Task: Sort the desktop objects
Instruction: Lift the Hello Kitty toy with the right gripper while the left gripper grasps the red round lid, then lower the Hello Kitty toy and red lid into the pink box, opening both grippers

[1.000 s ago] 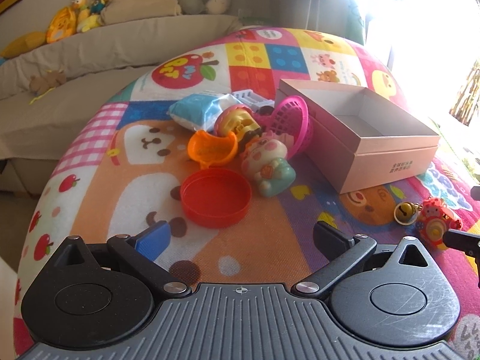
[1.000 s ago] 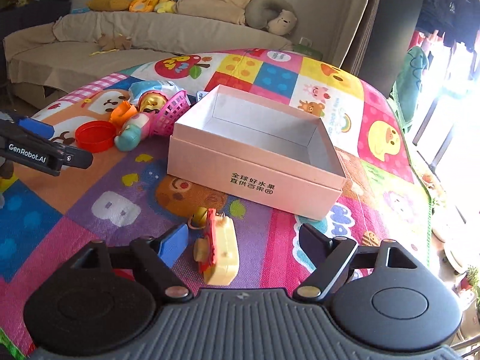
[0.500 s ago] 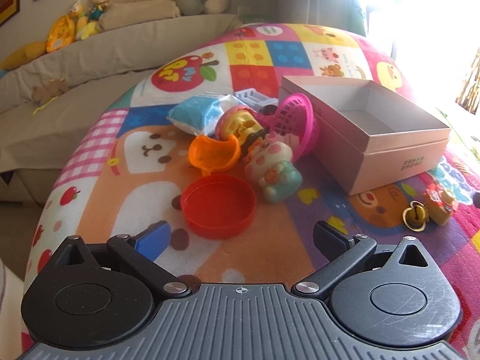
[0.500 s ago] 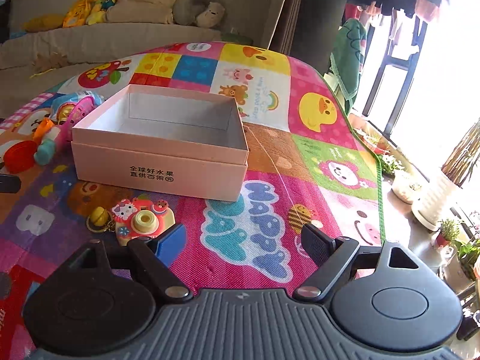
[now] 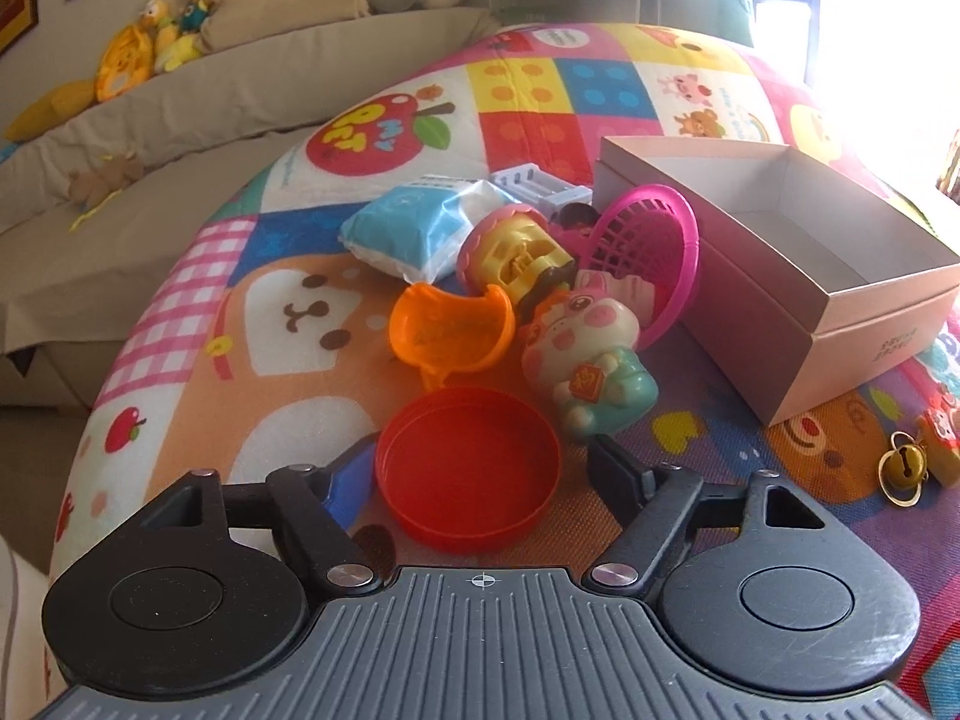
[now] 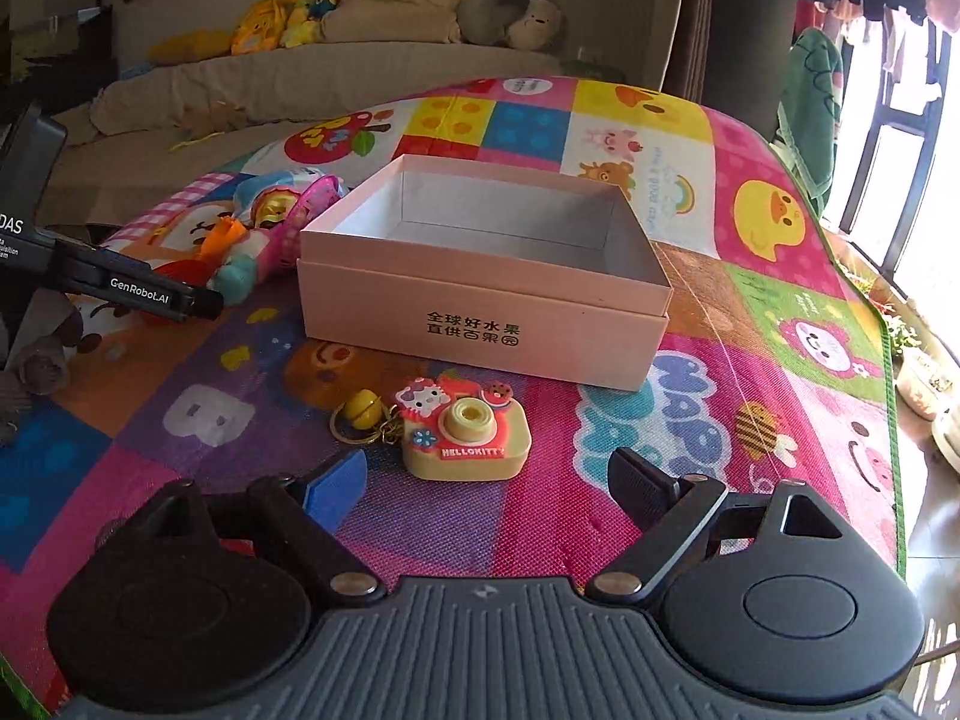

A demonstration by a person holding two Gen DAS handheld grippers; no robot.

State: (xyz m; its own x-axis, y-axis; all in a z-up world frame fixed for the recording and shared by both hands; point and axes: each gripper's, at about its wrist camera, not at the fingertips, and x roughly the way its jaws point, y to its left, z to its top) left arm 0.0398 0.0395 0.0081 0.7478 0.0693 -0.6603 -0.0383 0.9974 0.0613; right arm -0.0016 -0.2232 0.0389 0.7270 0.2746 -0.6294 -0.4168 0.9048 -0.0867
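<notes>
Right wrist view: camera keychain (image 6: 467, 438) reads "HELLOKITTY".

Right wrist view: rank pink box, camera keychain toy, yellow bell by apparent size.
1. pink box, largest by far
2. camera keychain toy
3. yellow bell, smallest

The toy and bell lie side by side, so that ranking is fair.

We see a matt pink cardboard box (image 6: 480, 324) on a woven-textured printed mat (image 6: 690, 210). Red lid (image 5: 468, 474), orange scoop (image 5: 450, 330) and pink basket (image 5: 648, 252) read as smooth glossy plastic; the bell (image 5: 903, 468) looks like shiny brass-coloured metal. Our gripper bodies are matt black plastic, ribbed grey up front.
</notes>
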